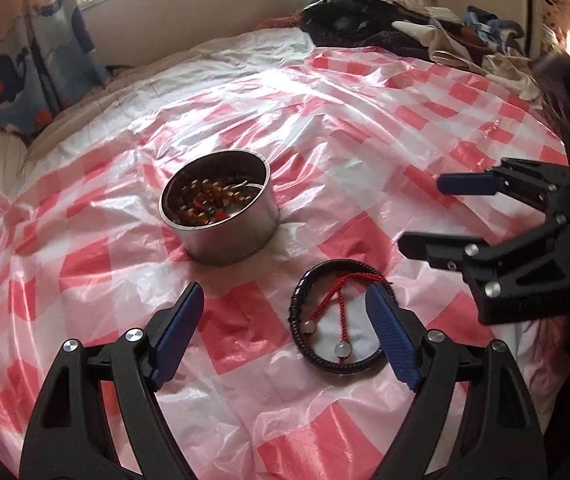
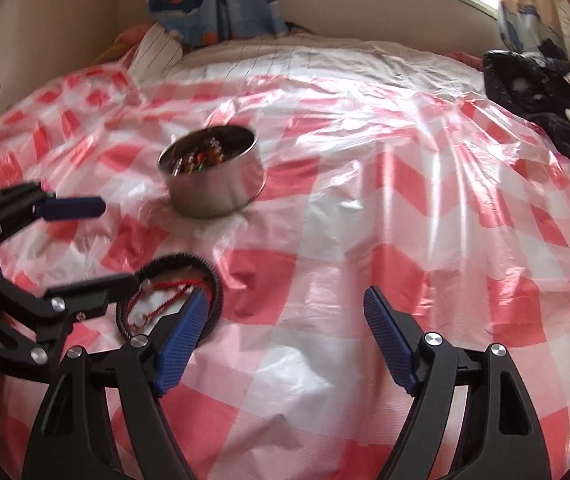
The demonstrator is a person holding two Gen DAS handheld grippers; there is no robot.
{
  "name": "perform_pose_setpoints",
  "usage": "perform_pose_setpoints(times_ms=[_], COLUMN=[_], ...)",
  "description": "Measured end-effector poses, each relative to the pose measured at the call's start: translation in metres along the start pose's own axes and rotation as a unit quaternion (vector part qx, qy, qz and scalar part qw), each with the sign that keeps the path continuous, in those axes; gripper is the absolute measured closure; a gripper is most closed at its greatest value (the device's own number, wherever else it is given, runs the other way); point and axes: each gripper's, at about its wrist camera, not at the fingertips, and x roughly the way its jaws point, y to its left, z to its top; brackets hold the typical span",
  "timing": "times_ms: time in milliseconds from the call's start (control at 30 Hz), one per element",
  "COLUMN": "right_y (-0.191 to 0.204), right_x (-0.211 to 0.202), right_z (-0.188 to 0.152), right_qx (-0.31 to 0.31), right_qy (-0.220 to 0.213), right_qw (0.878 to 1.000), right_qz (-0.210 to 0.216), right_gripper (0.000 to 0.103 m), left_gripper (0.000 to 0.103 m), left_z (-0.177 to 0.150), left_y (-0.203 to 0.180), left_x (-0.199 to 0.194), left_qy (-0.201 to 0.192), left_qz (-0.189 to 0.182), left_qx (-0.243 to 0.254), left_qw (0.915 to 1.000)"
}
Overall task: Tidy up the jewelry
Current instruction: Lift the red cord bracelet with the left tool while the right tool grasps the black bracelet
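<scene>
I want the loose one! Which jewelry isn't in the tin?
The black braided bracelet with red cord, lying on the checked sheet; the beads are inside the tin.

Nothing readable is showing in either view: no words, labels, brand marks, numbers or signs are appearing on any surface in these two pictures.
</scene>
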Motion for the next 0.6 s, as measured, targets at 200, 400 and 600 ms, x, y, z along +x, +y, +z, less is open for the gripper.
perform_pose_setpoints(times_ms=[200,400,600], right_y=[-0.039,-0.048,-0.045], right_x=[-0.021,-0.019,-0.013], right_z=[0.005,0.005,0.004], right_qx=[0.118,0.153,0.155], right_qy=[-0.055,-0.061,-0.053], right_qw=[0.988,0.980,0.979], right_qz=[0.078,0.107,0.123], right_gripper=[0.023,0.022,0.022], left_gripper=[0.051,0.064,0.100], left_z=[0.007,0.000,-0.009], left_y=[-0.028,-0.036,-0.022], left_x=[0.003,0.029,0.043], left_qy=[-0.005,0.040,0.076], left_qz=[-0.016,-0.027,-0.035], left_qx=[0.037,0.039,-0.017], left_qw=[0.9992,0.9981,0.9964])
